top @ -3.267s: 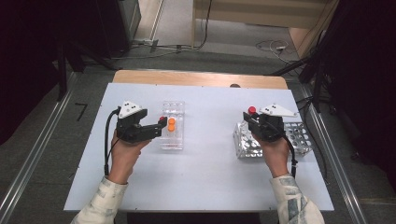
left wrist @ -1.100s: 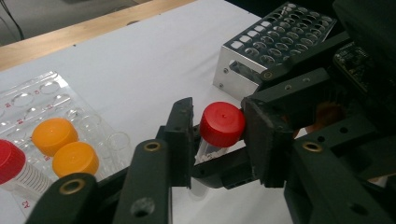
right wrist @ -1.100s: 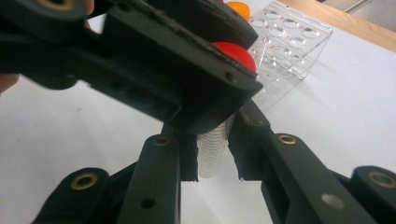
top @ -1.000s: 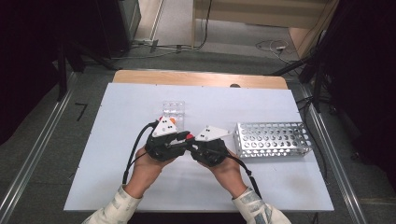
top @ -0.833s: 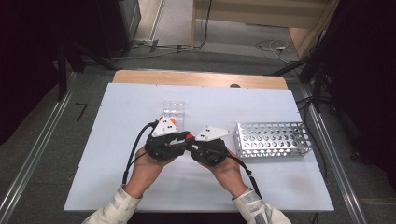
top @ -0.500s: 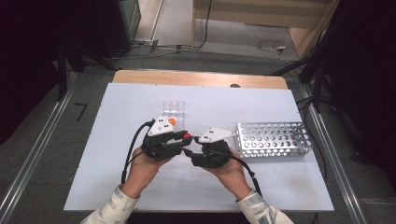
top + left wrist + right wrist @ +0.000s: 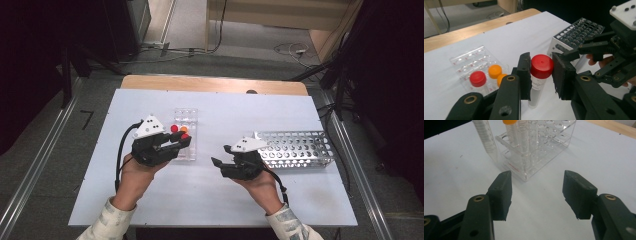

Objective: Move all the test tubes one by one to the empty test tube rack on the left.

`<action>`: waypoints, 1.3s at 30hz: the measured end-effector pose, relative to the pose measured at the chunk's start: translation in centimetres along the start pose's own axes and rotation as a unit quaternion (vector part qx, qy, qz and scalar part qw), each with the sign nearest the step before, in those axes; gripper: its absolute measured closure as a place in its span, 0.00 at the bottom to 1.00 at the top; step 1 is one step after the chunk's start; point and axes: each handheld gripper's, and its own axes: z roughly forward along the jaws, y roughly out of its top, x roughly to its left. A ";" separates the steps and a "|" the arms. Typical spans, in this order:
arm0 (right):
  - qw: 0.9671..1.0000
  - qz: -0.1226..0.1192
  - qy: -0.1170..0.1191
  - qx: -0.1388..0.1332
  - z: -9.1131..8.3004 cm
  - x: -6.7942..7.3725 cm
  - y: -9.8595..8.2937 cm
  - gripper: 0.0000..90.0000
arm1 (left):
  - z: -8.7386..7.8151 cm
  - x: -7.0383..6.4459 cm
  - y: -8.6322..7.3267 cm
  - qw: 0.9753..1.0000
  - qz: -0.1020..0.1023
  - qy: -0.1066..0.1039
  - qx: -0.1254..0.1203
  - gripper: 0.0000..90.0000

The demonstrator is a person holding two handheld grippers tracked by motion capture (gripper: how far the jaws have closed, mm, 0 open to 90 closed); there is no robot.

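1. Left gripper (image 7: 541,75) pinching the red-capped tube (image 7: 539,77) just under its cap, tube upright, hanging close above the white table (image 7: 210,200) beside the clear rack (image 7: 186,131); whether the tip touches the table cannot be told.
2. Likely light and stiff: thin clear plastic wall, smooth and probably slippery, so best gripped high, right below the ribbed cap edge where the pads already bear; hard squeezing lower on the body could crack or bow it.
3. Small printed label on the tube below the cap, letters too blurred to read; graduation marks along tube walls in the right gripper view, no figures legible.
4. Right gripper (image 7: 537,195) spread wide and empty, jaws facing the clear rack from low over the table; seen from above at (image 7: 220,162), well apart from the left gripper.
5. Further off, clear rack holding another red-capped tube (image 7: 477,78) and two orange-capped tubes (image 7: 495,71); faint red marks by the wells and along its base edge, unreadable.
6. Beyond, metal rack (image 7: 295,147) with rows of round holes, no tubes visible in it, no brand or writing on it.
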 end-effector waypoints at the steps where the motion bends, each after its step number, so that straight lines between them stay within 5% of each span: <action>1: 1.000 -0.001 -0.001 0.000 -0.1 -0.1 0.0 0.43 | -0.2 0.1 0.1 1.000 -0.002 0.002 -0.002 0.78; 12: 1.000 0.005 -0.010 0.001 -0.4 -0.7 -0.3 0.41 | -1.3 1.3 0.5 0.999 -0.008 0.030 -0.023 0.78; 39: 1.000 0.016 -0.019 -0.002 -0.6 -1.3 -0.4 0.37 | 0.2 3.2 0.4 0.997 -0.015 0.077 -0.022 0.78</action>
